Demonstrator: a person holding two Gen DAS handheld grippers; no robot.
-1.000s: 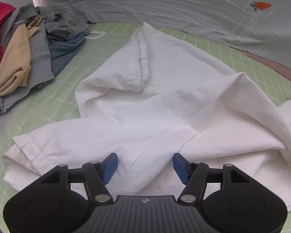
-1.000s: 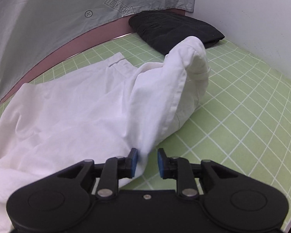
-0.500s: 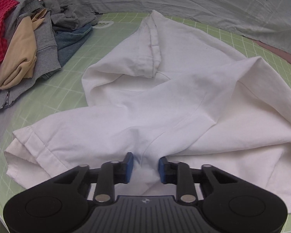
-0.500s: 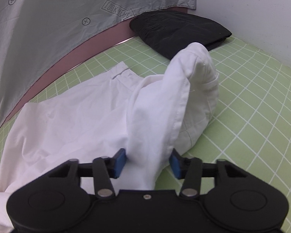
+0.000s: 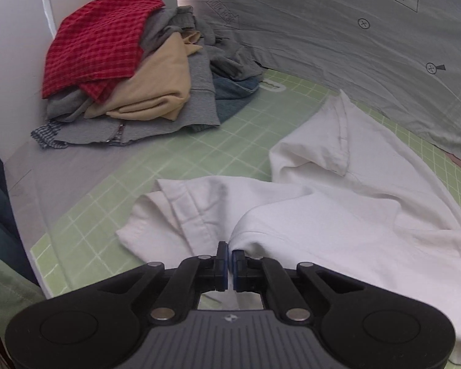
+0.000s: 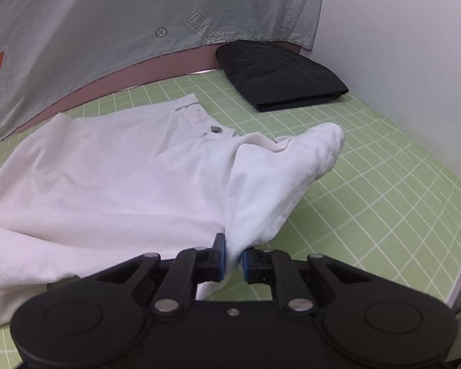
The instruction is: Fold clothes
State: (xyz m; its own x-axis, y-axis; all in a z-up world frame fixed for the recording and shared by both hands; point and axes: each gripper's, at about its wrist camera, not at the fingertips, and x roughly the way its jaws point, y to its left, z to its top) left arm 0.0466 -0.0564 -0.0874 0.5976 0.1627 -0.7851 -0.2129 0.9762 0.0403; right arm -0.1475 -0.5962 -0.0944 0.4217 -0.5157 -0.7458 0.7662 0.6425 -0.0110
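Observation:
White trousers (image 5: 338, 215) lie crumpled across the green grid mat (image 5: 199, 153). My left gripper (image 5: 230, 256) is shut on a fold of the white cloth near a hemmed leg end (image 5: 175, 209). In the right wrist view the trousers (image 6: 123, 169) spread left, with a waistband button (image 6: 215, 128) showing. My right gripper (image 6: 233, 256) is shut on a bunched fold of the white trousers near the waistband end (image 6: 316, 150), which is raised off the mat.
A pile of unfolded clothes (image 5: 132, 70), red check, tan, grey and denim, sits at the mat's back left. A folded black garment (image 6: 279, 73) lies at the back right. A grey printed cloth (image 6: 138, 15) hangs behind. A white wall (image 6: 415, 46) stands right.
My left gripper closed on the white cloth and pulled it left toward the clothes pile. My right gripper opened, then closed again on the fold, which now lies lower and flatter.

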